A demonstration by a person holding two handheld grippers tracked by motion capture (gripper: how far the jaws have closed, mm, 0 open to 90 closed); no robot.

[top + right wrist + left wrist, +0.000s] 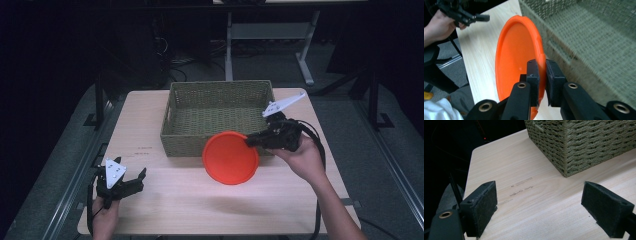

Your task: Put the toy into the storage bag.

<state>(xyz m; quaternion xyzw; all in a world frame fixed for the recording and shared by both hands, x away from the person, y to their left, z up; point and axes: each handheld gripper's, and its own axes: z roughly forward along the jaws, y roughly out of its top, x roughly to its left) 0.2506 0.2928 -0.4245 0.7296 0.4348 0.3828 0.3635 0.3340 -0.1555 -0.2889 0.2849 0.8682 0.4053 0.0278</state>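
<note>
My left gripper sits low at the near left corner of the wooden table, and its jaws stand wide apart with nothing between them. Along its own view, the two black pads frame bare tabletop with a few faint pencil-like marks on it, and one corner of the woven basket stands beyond them, well clear of the pads.

Toward the middle, the basket rests on the far half of the table, its near wall facing me. Just in front of that wall is the orange plate, lifted off the table and tilted so its round face shows to the high view; its shadow lies on the wood below it. The plate's upper edge overlaps the basket's near wall in that view; I cannot tell whether they touch.

On the right, my right gripper is clamped on the plate's rim. In its own view the two pads pinch the thin rim between them, the plate's hollow side to the left and the basket wall close on the right.
</note>
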